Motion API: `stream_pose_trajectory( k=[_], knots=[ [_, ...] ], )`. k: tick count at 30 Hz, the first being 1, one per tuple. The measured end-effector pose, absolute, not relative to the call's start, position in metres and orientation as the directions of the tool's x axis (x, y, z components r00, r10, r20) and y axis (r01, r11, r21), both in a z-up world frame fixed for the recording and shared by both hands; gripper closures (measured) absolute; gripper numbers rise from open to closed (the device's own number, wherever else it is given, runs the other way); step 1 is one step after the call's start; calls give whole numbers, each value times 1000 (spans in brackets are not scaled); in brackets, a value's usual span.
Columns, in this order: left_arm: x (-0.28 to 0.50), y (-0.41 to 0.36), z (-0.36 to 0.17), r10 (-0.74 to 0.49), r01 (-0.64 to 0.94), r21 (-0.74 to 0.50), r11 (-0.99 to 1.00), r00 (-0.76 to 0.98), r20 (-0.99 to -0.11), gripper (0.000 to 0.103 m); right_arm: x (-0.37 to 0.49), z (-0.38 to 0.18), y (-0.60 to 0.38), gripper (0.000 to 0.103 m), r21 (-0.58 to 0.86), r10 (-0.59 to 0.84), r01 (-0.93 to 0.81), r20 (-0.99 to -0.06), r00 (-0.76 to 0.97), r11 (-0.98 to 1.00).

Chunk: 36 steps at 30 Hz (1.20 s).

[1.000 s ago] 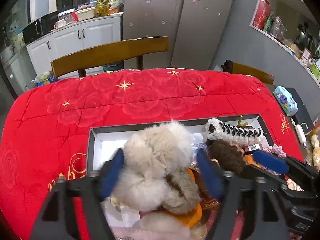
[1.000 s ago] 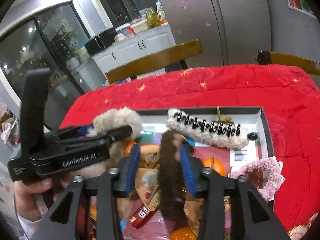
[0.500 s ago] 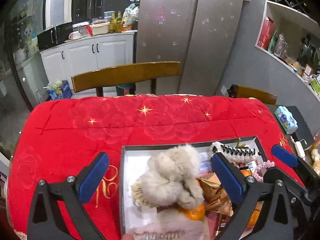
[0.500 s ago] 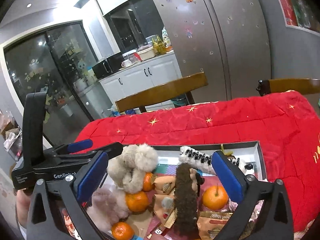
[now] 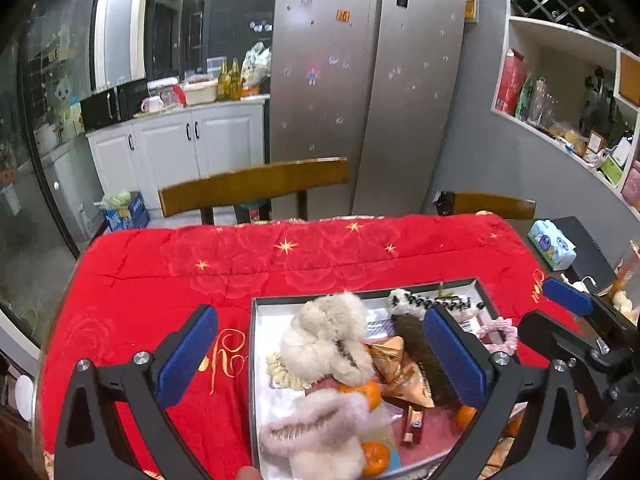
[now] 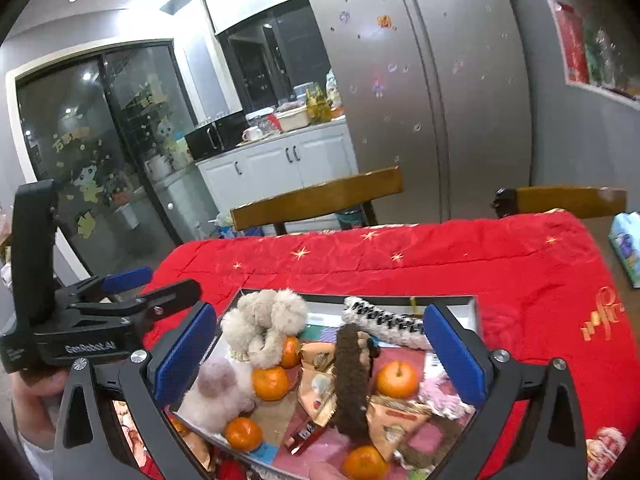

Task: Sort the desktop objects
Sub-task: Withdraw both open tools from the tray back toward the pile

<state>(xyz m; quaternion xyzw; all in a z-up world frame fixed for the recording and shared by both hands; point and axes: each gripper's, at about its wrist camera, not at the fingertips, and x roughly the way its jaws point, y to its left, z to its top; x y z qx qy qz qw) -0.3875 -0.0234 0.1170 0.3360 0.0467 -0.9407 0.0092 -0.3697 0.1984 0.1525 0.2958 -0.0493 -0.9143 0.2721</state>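
Red quilted tablecloth (image 5: pixel 168 280) spread wide and bare to the left of and beyond the grey shallow box (image 5: pixel 253 344), with wooden chair backs along its far edge.

Heaped inside that box lay a cream fluffy plush toy (image 5: pixel 328 336), a dark brown furry strip (image 6: pixel 350 376) with its long axis running from near edge to far, a white hair claw with black teeth (image 6: pixel 384 322) lying crosswise along the back wall, and orange tangerines (image 6: pixel 397 379). Both the left gripper (image 5: pixel 320 364) and the right gripper (image 6: pixel 316 360) hung above the box with jaws spread wide, clasping nothing and touching nothing.
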Motion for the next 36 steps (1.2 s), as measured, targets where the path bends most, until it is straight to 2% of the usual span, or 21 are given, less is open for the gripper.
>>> stream_pose_trajectory(
  k=[5,10,31,36],
  knots=[
    [-356,-21,141,51,30,-121,-992,-789,-613,0,-342,169,209,0,247,-514,454,-500,-697,-856],
    [-313,-23,153,21,49,-103,-993,-808,-589,0,-307,178,213,0,232,-512,460,-474,-716,-857],
    [-193,-11,137,14,31,-68,-997,-816,-578,0,-203,165,220,0,222,-501,453,-478,-721,-863],
    [-173,-6,128,45,-1,-75,-997,-806,-590,0,-183,161,225,0,249,-504,440,-483,-716,-863]
  ],
)
